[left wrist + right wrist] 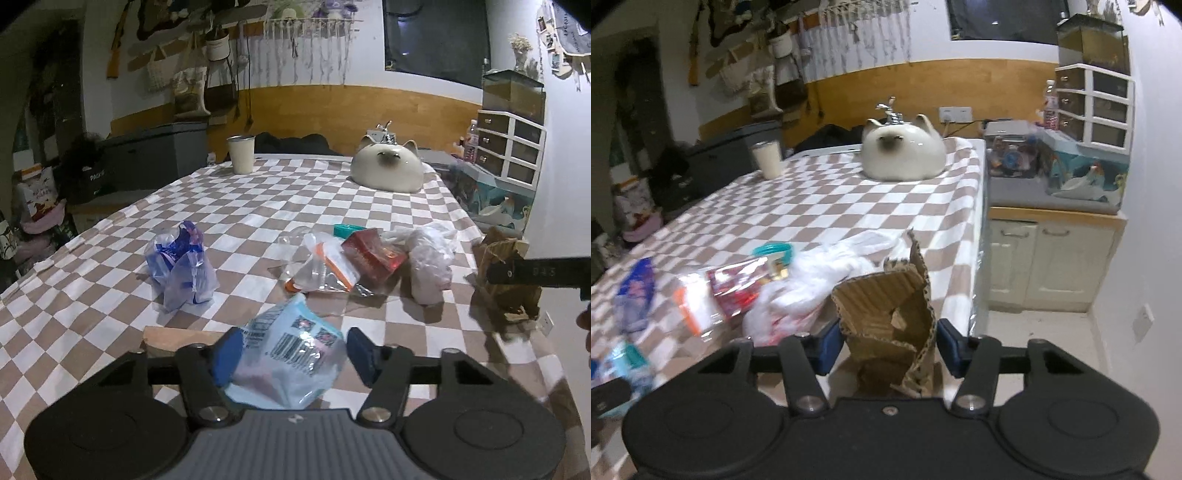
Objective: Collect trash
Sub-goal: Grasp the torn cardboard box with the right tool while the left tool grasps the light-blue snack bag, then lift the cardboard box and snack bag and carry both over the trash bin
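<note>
Trash: we've got it scattered over the near end of the checkered tablecloth (280,184), with two bits already in our grippers.
Left gripper (291,350): jaws sit fairly wide, and we've got a light blue wrapper (284,354) with a barcode between the blue pads. It looks pinched on the left pad (227,354); we can't tell if the right pad actually touches it.
Right gripper (886,343): also open pretty wide, holding a torn piece of corrugated cardboard (886,306) upright between the pads, right at the table's right edge.
Still on the cloth: blue plastic bag (183,266) off to the left on its own, then a pile with a clear zip pouch (325,269), a red packet (373,254), a teal lid (345,229) and a crumpled white bag (430,258), all touching or overlapping.
Far end: cream cup (242,153) and a cat-shaped ceramic thing (386,168), well apart from the trash.
</note>
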Demonstrator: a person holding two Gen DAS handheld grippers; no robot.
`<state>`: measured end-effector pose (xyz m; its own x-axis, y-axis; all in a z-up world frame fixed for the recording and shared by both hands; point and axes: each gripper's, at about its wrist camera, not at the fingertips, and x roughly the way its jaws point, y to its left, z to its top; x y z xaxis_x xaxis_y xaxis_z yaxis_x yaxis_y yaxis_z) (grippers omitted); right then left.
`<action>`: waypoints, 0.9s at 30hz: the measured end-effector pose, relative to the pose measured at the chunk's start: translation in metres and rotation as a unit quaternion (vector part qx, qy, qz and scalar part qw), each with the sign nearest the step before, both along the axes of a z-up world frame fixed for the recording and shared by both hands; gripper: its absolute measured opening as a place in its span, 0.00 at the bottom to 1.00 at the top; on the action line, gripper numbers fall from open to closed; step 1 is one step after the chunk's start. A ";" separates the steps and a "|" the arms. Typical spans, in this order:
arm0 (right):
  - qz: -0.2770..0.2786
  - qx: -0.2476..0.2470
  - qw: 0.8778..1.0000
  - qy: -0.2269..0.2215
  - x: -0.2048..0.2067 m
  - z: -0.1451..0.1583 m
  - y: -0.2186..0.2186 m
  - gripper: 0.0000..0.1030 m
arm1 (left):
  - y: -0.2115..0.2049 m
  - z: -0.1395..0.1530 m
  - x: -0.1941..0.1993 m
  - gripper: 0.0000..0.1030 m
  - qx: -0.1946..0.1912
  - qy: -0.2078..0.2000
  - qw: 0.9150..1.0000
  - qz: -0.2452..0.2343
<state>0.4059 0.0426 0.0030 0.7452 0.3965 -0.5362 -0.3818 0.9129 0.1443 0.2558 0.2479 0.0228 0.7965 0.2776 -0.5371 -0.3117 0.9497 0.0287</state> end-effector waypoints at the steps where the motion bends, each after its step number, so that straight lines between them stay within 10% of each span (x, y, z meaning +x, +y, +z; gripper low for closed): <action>1: 0.006 0.002 1.000 -0.002 -0.005 0.001 -0.002 0.53 | -0.002 0.000 -0.002 0.55 0.001 -0.001 1.000 -0.001; 27: 0.094 0.037 0.995 -0.007 -0.115 0.007 -0.029 0.52 | 0.005 -0.025 -0.016 0.64 -0.038 0.014 0.999 0.035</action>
